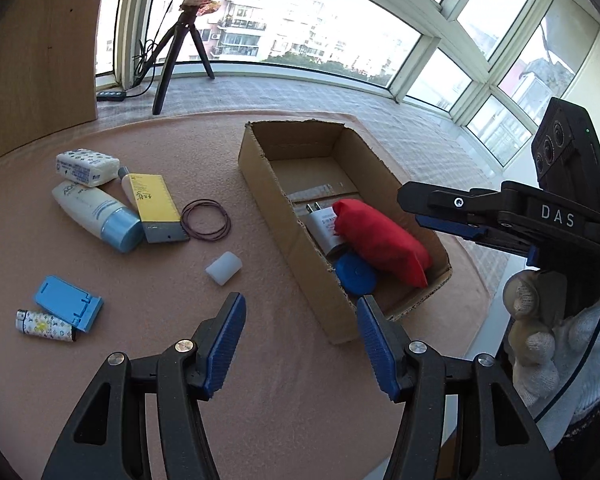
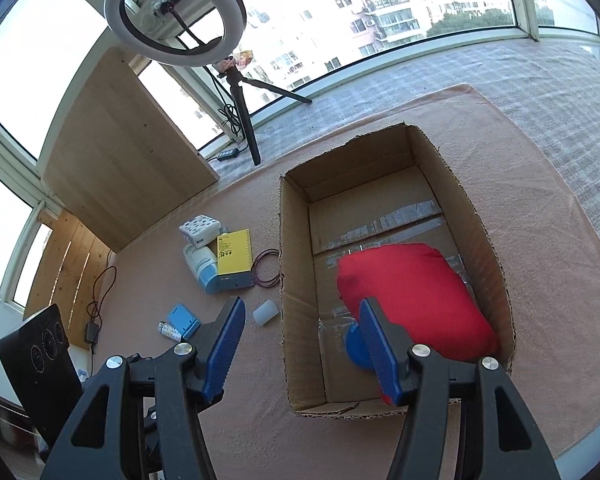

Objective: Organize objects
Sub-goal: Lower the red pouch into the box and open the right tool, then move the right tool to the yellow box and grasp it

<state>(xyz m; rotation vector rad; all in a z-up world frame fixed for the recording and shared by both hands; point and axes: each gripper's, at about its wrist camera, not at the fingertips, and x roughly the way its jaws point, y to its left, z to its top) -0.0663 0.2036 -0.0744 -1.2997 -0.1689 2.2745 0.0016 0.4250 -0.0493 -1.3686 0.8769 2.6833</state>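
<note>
White cap (image 1: 223, 268) beside cardboard box (image 1: 272, 216)

A pinkish cloth (image 1: 140, 360) covers the surface. On it lie a cardboard box (image 1: 284, 216) toward the right edge, and toward the left a tissue pack (image 1: 86, 166), two bottles (image 1: 96, 214), hair bands (image 1: 205, 220), a white cap (image 1: 223, 268), a blue stand (image 1: 68, 306) and a lighter (image 1: 46, 326).

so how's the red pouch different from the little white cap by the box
The red pouch lies inside the cardboard box; the white cap sits outside it on the pink mat. The pouch is soft, bulging cloth and far bigger; the cap is small, stiff and translucent. Neither is held by a gripper.
</note>
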